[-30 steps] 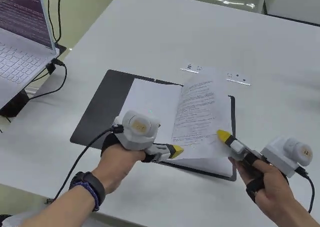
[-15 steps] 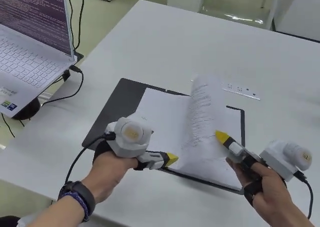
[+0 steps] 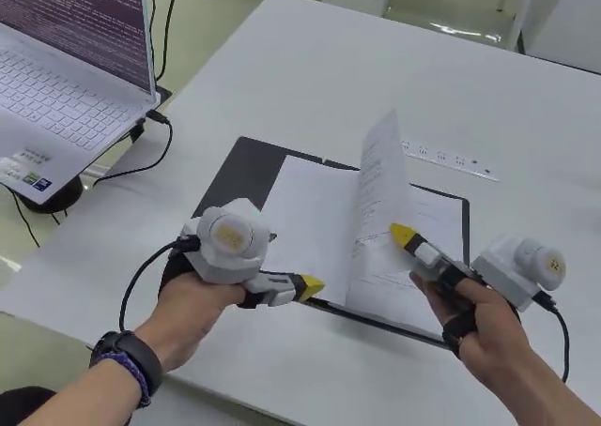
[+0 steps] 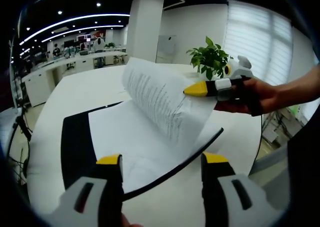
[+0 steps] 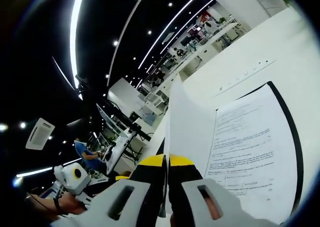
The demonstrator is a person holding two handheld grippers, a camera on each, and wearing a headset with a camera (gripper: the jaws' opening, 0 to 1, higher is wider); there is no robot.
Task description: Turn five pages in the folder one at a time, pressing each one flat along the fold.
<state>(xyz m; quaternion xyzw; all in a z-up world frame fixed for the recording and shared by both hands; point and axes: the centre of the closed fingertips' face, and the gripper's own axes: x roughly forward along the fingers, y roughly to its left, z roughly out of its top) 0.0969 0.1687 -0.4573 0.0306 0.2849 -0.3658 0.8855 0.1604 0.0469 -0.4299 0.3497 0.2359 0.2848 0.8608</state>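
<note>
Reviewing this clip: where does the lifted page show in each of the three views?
Head view: the lifted page stands near upright at centre, pinched by the right gripper.
Left gripper view: the lifted page curls across the centre, above this view's own open jaws.
Right gripper view: the lifted page rises from the shut jaws at centre.
Shared landmark: the black folder cover.

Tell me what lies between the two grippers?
In the head view, a flat white sheet of the open folder; the right gripper pinches the raised page beside it.
</note>
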